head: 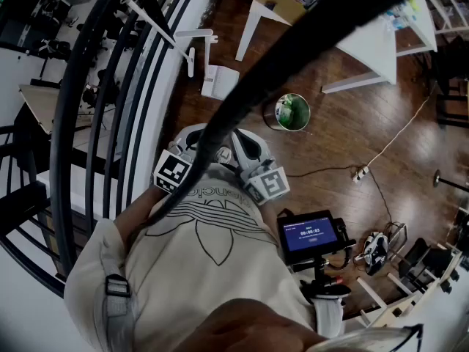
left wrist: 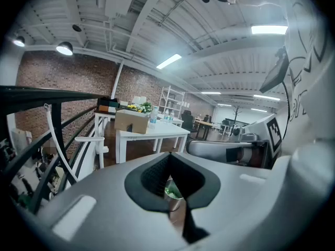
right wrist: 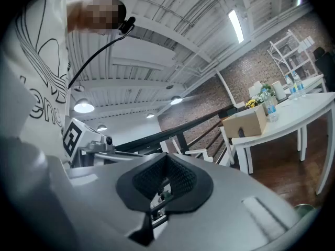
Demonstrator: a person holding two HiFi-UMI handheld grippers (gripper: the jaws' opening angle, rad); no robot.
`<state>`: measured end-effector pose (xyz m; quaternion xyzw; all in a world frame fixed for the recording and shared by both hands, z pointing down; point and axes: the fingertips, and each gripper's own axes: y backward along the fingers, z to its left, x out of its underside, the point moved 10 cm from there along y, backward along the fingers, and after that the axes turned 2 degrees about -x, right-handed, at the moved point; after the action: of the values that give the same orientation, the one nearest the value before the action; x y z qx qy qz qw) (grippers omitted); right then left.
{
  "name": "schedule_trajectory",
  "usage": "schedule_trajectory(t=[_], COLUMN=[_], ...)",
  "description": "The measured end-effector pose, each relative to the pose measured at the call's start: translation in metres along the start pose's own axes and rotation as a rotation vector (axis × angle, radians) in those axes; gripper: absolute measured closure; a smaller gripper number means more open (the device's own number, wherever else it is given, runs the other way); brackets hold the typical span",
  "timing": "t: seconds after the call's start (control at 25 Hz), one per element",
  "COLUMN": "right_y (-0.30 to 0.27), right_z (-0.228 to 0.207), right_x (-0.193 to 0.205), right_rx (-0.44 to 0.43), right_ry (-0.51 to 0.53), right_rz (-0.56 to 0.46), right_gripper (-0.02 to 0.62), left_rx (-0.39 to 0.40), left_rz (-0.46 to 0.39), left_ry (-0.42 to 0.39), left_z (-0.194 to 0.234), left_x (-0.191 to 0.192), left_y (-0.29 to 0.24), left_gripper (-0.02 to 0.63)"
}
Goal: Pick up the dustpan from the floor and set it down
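Left tool (left wrist: 170, 161) and right tool (right wrist: 166, 163) side by side at person's chest, both closed, nothing gripped. Screen on mount (head: 309, 235) at 4 o'clock from tools. Metal bucket (head: 292, 112) with green contents on floor (head: 344, 138) at 1 o'clock. White dustpan (head: 220, 81) lies on floor at 12 o'clock, beside black railing (head: 110, 108), well apart from tools. White desk (head: 381, 46) farther off, 2 o'clock.

The floor (head: 344, 138) is dark brown wood. The dustpan (head: 220, 81) is white, like the surface (head: 374, 46). The bucket (head: 292, 113) is silver with green inside. The railing (left wrist: 42, 95) is black. The shirt (head: 220, 270) is cream with a black line print. The left tool (left wrist: 170, 161) and the right tool (right wrist: 165, 163) are grey, with black textured jaws. The brick wall (left wrist: 68, 77) is reddish brown.
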<state>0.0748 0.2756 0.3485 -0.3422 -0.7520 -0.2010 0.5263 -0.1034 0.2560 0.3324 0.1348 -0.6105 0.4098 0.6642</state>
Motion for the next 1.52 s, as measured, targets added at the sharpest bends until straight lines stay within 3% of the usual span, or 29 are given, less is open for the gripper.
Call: schedule_trajectory(t=[0.2, 0.36, 0.48, 0.88, 1.08, 1.24, 1.28, 1.32, 1.36, 1.44, 1.52], right_y=[-0.005, -0.024, -0.047, -0.106, -0.104, -0.103, -0.102, -0.102, -0.101, -0.101, -0.1], right_z=[-0.015, -0.028, -0.04, -0.077, -0.097, -0.1, -0.104, -0.109, -0.113, -0.123, -0.134], right_x=[0.017, 0.021, 0.016, 0.004, 0.003, -0.001, -0.001, 0.001, 0.003, 0.009, 0.019], right_rx=[-0.05, -0.063, -0.052, 0.051, 0.117, 0.124, 0.129, 0.136, 0.145, 0.173, 0.202], right_ry=[0.003, -0.008, -0.031, -0.05, -0.109, -0.106, -0.105, -0.105, -0.11, -0.138, -0.172], right_rz=[0.037, 0.074, 0.091, 0.158, 0.176, 0.181, 0.182, 0.187, 0.194, 0.208, 0.217], right_gripper=[0.594, 0.594, 0.594, 0.594, 0.594, 0.594, 0.594, 0.594, 0.594, 0.594, 0.594], left_rx=[-0.021, -0.084, -0.111, -0.074, -0.06, -0.115, -0.147, -0.174, -0.194, -0.212, -0.203], left_rz=[0.025, 0.009, 0.02, 0.106, 0.127, 0.089, 0.082, 0.09, 0.105, 0.125, 0.11], left_ry=[-0.061, 0.025, 0.041, -0.049, -0.053, -0.088, -0.092, -0.081, -0.061, -0.049, -0.089], left_z=[0.0, 0.027, 0.06, 0.18, 0.201, 0.222, 0.232, 0.244, 0.257, 0.281, 0.299], left_x=[0.015, 0.019, 0.017, 0.02, 0.013, 0.026, 0.036, 0.046, 0.056, 0.07, 0.078], left_y=[-0.01, -0.014, -0.023, -0.081, -0.115, -0.131, -0.142, -0.156, -0.171, -0.204, -0.239], left_gripper=[0.585, 0.584, 0.586, 0.585, 0.586, 0.584, 0.46, 0.272, 0.222, 0.218, 0.222])
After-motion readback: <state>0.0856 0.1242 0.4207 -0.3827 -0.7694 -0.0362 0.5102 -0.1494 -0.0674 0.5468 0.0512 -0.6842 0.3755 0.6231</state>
